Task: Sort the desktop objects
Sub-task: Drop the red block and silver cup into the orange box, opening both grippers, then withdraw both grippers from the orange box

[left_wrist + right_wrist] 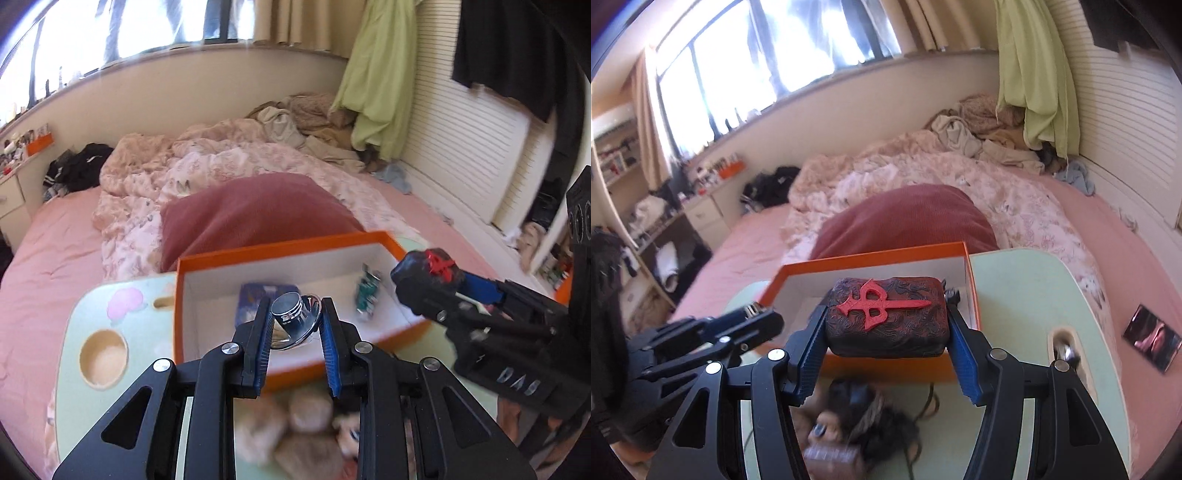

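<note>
My left gripper (295, 303) is shut on a shiny chrome knob-like piece (290, 310), held over the open orange box (277, 251). Inside the box lie a blue packet (249, 299) and a small green item (366, 295). My right gripper (886, 313) is shut on a dark block with a raised red emblem (882, 306), also held above the orange box (871, 258). From the left wrist the same block (428, 266) hangs over the box's right end. The left gripper (753, 314) shows at the lower left of the right wrist view.
The box stands on a pale green lap table (1015, 295) set on a pink bed. A round cup recess (103, 358) is at the table's left. Plush toys (295, 424) and a dark-haired doll (868, 417) lie at its near edge. A dark red pillow (251, 214) sits behind the box.
</note>
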`<state>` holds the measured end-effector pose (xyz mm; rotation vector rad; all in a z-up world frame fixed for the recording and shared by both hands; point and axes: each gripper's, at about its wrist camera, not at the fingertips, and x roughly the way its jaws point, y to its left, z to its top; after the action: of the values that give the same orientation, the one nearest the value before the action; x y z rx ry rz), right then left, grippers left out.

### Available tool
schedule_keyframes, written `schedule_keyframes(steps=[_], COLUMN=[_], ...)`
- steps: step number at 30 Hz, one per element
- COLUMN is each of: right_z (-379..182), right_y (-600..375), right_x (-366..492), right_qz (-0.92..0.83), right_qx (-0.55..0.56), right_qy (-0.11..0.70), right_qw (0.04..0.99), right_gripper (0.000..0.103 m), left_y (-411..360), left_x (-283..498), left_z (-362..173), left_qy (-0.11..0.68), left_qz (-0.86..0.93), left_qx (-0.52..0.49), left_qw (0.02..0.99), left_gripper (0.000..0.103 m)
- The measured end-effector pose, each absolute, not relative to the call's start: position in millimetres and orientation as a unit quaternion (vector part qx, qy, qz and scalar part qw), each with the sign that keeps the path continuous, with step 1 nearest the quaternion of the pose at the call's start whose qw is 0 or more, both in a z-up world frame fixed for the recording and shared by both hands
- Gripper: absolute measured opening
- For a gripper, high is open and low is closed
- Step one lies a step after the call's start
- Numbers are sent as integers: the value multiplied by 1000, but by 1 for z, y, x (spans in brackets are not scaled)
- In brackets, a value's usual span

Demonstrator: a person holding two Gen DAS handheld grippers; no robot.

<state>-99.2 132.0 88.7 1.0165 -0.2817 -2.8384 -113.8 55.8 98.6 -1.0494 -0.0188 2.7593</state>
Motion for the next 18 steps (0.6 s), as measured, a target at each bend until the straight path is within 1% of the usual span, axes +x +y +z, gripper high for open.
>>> schedule_keyframes(steps=[1,3,4,5,6,7,8,9,12,18], right_z=[85,72,69,65,64,63,63,64,71,70], right_y=[131,134,136,139,143,144,146,146,145,134], right_x=[-108,-131,-134,-133,-127,-120,-111,-102,-74,-11], right_qz=[-933,-920,-916,-914,-915,-918,-922,-926,-935,-932], right_qx=[345,376,383,385,379,371,361,350,327,341], right_qy=[-90,-102,-109,-118,-124,-127,-128,-128,-115,-73], right_qw=[53,50,52,55,56,57,60,64,70,99], right_gripper=[61,62,63,63,63,68,74,76,77,80], left_y=[56,54,51,48,44,41,37,34,32,30], left_x=[-123,-133,-133,-130,-122,-116,-107,-99,-76,-32], left_z=[95,87,85,84,85,86,86,87,89,65], left_qy=[-2,5,2,-6,-20,-28,-36,-41,-41,-14], left_qz=[930,929,930,932,936,938,942,946,948,929], left_qx=[-358,-367,-365,-359,-348,-340,-327,-315,-309,-366], left_qw=[81,53,43,45,55,60,66,66,68,55], left_gripper=[30,42,44,50,62,69,78,80,80,80])
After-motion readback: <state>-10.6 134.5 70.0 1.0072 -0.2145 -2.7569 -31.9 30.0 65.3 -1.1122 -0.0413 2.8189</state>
